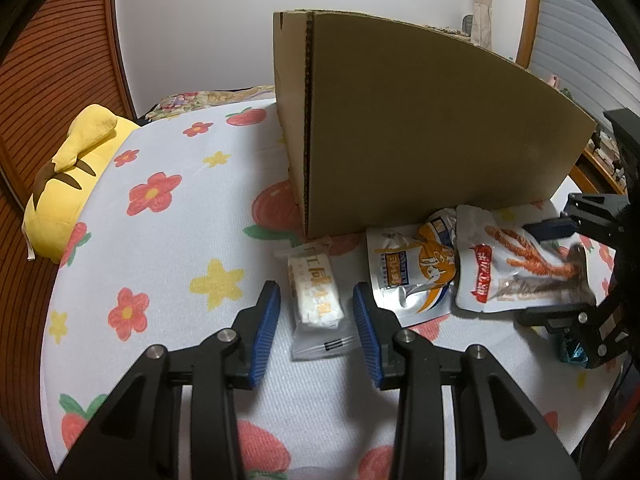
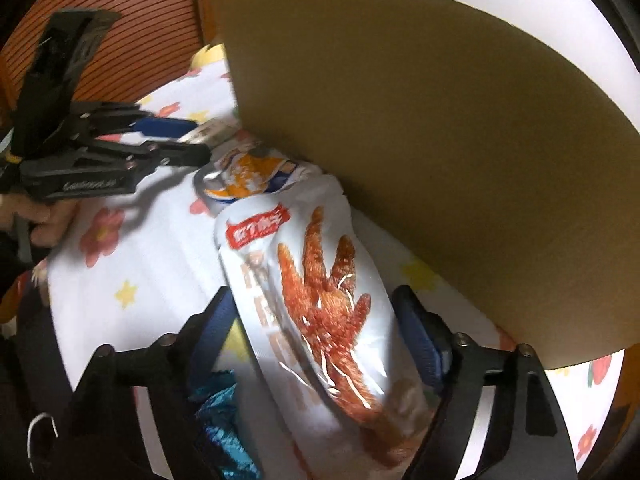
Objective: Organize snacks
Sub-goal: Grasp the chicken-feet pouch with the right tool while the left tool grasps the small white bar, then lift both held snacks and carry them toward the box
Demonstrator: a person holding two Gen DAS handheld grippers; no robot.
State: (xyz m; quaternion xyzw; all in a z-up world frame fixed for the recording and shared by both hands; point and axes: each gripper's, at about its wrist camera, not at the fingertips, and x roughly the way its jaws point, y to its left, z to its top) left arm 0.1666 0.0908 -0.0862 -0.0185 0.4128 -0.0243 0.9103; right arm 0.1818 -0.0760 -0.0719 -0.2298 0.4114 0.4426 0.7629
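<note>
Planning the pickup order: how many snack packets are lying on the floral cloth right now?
4 visible. Clear-wrapped white snack between the left gripper fingers; orange-and-blue pouch beside it; chicken-feet pouch between the right gripper fingers; crinkly blue wrapper beneath. The cardboard box may hide more.

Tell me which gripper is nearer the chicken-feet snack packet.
Right. The right gripper straddles the chicken-feet packet, jaws on either side. The left gripper sits farther left, around the small white packet.

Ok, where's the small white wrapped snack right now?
In the left wrist view, the white wrapped snack lies on the floral cloth between the open left tongs, near the cardboard box.
</note>
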